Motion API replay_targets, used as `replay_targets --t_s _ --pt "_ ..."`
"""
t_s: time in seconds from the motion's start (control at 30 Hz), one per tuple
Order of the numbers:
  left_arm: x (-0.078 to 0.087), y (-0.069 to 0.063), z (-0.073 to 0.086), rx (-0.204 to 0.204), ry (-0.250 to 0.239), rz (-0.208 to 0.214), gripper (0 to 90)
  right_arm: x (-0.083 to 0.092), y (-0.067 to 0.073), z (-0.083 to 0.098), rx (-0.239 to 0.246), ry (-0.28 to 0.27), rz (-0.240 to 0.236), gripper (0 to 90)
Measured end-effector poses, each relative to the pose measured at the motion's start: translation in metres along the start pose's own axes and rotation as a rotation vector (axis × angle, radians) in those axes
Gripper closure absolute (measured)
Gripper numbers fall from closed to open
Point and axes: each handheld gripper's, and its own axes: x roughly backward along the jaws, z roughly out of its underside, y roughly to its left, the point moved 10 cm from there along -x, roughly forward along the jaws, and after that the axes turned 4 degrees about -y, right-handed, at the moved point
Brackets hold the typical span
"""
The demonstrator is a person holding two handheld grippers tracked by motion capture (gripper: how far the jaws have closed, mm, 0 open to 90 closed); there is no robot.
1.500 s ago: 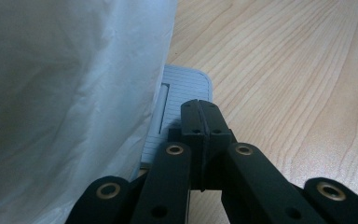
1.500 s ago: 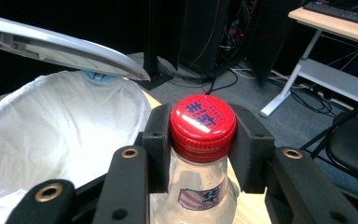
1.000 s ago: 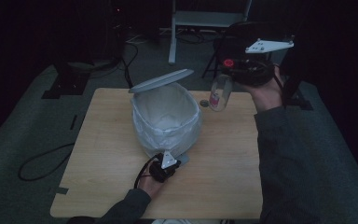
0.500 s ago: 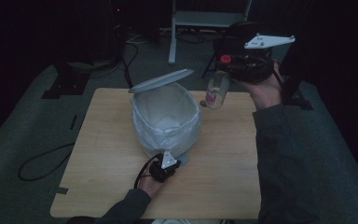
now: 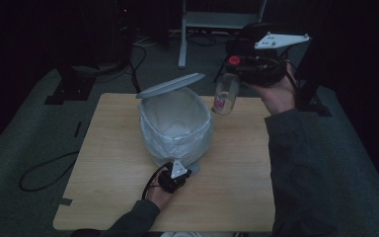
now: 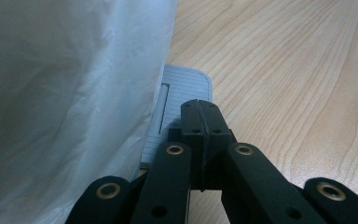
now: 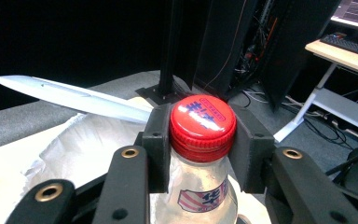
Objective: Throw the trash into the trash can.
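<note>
We hold the right gripper above the far right edge of the table, its jaws closed on the red cap of a clear plastic bottle, which hangs just beside the open pedal bin lined with a white bag. Our left gripper has its jaws closed together, empty, resting on the grey pedal at the bin's foot

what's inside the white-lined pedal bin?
The white pedal bin stands lid-up with a white plastic liner. In the high view, nothing shows on the liner; its near wall hides the bottom.
</note>
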Motion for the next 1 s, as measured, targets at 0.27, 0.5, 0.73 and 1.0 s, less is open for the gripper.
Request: replay_targets --t_s 0.27,0.5,0.73,1.0 --pt "0.0 0.0 0.0 -0.001 0.0 0.0 90.0 -0.003 0.007 -0.005 0.005 -0.005 -0.018 62.2" --pt "0.0 0.0 0.0 -0.001 0.0 0.0 90.0 -0.006 0.013 -0.01 0.012 -0.015 -0.032 62.2" --pt "0.0 0.0 0.0 0.0 0.0 0.0 90.0 -0.01 0.017 -0.012 0.025 -0.01 -0.029 62.2" --pt "0.0 0.0 0.0 -0.001 -0.001 0.001 90.0 -0.007 0.022 -0.023 0.037 -0.027 -0.038 62.2"
